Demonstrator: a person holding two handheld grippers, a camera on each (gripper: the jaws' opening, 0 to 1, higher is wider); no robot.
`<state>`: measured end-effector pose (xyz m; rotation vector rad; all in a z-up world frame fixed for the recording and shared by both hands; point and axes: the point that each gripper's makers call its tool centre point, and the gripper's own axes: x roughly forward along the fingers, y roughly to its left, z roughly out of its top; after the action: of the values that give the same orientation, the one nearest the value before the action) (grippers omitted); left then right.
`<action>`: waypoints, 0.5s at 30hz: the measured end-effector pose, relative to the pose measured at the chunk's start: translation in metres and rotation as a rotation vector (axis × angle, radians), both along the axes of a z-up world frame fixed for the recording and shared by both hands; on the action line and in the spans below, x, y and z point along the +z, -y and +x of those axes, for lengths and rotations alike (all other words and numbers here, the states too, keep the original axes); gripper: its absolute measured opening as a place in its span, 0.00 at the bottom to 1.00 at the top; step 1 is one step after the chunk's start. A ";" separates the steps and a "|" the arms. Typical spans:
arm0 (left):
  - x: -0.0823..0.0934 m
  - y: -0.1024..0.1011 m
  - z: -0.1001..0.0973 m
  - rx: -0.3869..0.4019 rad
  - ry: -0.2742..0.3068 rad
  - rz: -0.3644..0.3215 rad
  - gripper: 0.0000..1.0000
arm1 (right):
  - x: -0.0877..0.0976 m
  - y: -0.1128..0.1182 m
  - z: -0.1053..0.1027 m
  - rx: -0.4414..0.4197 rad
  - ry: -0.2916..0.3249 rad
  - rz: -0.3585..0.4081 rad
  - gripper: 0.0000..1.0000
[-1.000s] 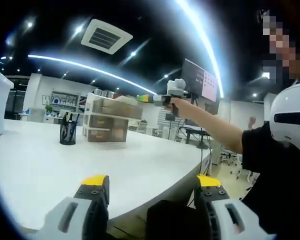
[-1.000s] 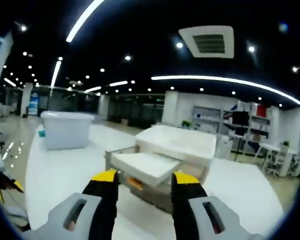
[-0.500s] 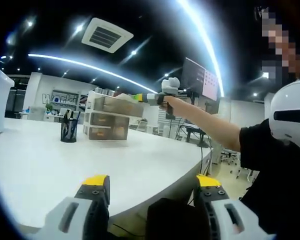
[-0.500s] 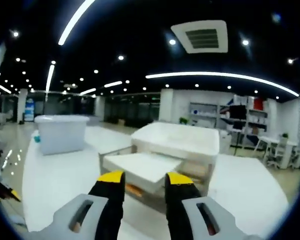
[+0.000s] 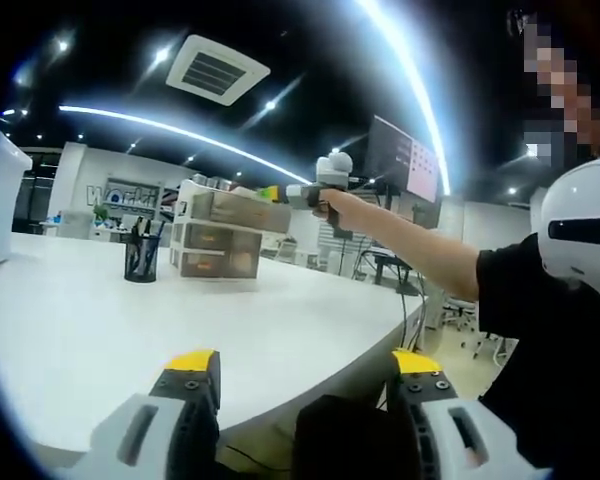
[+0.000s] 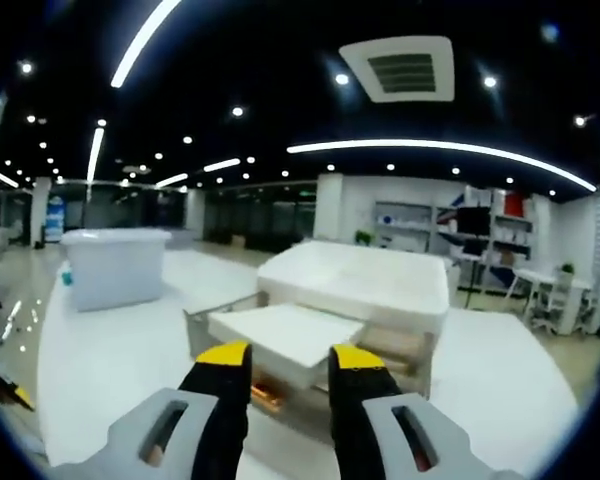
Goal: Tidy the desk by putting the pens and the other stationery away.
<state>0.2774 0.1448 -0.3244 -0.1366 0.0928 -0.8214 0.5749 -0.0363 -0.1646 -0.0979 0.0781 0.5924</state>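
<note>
One white desk [image 5: 130,340], curved along its near edge. On it, in the left gripper view: one black mesh pen holder [image 5: 140,258] with several dark pens standing in it, too small to count, and just beside it one drawer unit [image 5: 220,235] of three stacked drawers, the top one pulled out. Left gripper [image 5: 302,375] hangs low at the desk's near edge, jaws wide apart, nothing between them. A person's arm [image 5: 410,245] reaches across to hold the right gripper [image 6: 286,358] at the top drawer. In the right gripper view, the two yellow-tipped jaws stand a narrow gap apart at the front of the pulled-out drawer [image 6: 280,335]; whether they pinch it I cannot tell. One white storage bin [image 6: 110,265] sits well apart on the desk.
</note>
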 end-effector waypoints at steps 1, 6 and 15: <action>0.000 0.000 0.000 0.001 0.000 -0.001 0.67 | -0.001 0.001 0.002 -0.007 0.002 -0.007 0.27; -0.001 -0.001 0.000 0.004 -0.001 -0.001 0.67 | -0.006 0.002 0.011 -0.015 -0.016 -0.018 0.25; -0.002 -0.001 0.001 0.006 -0.004 -0.003 0.67 | -0.006 -0.004 0.010 -0.009 -0.012 -0.024 0.26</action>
<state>0.2782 0.1459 -0.3260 -0.1410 0.0946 -0.8156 0.5850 -0.0326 -0.1706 -0.1174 0.0969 0.5834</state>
